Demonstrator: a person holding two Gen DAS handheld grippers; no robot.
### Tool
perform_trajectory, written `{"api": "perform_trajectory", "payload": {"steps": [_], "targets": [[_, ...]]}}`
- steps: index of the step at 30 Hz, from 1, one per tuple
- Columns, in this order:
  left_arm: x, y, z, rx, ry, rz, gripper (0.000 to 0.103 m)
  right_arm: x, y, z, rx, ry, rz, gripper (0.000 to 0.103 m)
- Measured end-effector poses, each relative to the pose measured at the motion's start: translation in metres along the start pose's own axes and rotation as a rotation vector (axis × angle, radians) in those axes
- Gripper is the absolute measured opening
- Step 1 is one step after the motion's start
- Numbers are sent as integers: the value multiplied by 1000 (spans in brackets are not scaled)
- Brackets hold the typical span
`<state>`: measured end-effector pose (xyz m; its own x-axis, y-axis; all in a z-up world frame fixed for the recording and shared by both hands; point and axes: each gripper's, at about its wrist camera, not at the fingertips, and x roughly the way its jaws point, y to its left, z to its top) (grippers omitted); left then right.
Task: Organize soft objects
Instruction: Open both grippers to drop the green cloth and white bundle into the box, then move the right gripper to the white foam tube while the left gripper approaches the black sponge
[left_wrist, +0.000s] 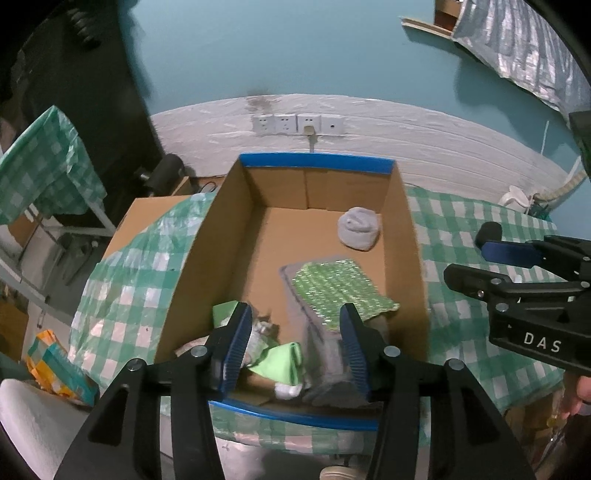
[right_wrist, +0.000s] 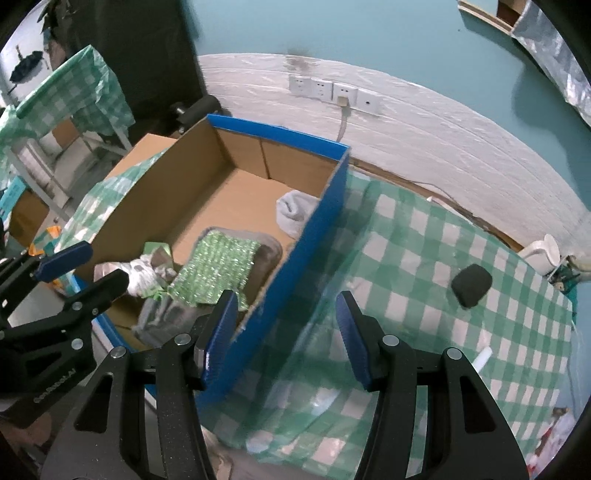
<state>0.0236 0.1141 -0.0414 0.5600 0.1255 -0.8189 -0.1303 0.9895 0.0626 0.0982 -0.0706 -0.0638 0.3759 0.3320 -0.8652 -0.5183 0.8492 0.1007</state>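
Note:
A cardboard box (left_wrist: 221, 236) with blue-taped rims stands on a green-checked tablecloth (right_wrist: 424, 258). Inside lie a rolled grey sock (left_wrist: 358, 229), a sparkly green cloth (left_wrist: 332, 291) on a grey cloth (left_wrist: 328, 358), and a light green cloth (left_wrist: 280, 363). My left gripper (left_wrist: 295, 350) hovers open over the box's near end, above these cloths, its pads clear of them. My right gripper (right_wrist: 286, 332) is open and empty above the box's blue right wall (right_wrist: 295, 277). A black soft lump (right_wrist: 471, 284) rests on the tablecloth to its right.
A white jug (right_wrist: 539, 251) stands at the table's far right edge. Wall sockets (left_wrist: 297, 123) with a plugged cable sit behind the box. An orange and blue packet (left_wrist: 55, 362) lies low at left. Another checked-cloth table (left_wrist: 40, 170) stands further left.

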Motion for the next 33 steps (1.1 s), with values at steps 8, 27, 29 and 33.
{"api": "perform_trajectory", "payload": {"steps": [8,27,29,33], "targets": [[-6,-24,0,43,-7,-24,59,-11,-23,-16,41,-6,-28,56],[-15,-86,-3,170,-20,-37,73,-29,-84,-52,168,-8,-65,56],[-15,-94,-4,184,-22,-36,74,-31,-90,-56,180,-7,-72,56],[-13,-109,-5,208,-12,-42,74,-34,-103,-64,210,-8,-82,56]]}}
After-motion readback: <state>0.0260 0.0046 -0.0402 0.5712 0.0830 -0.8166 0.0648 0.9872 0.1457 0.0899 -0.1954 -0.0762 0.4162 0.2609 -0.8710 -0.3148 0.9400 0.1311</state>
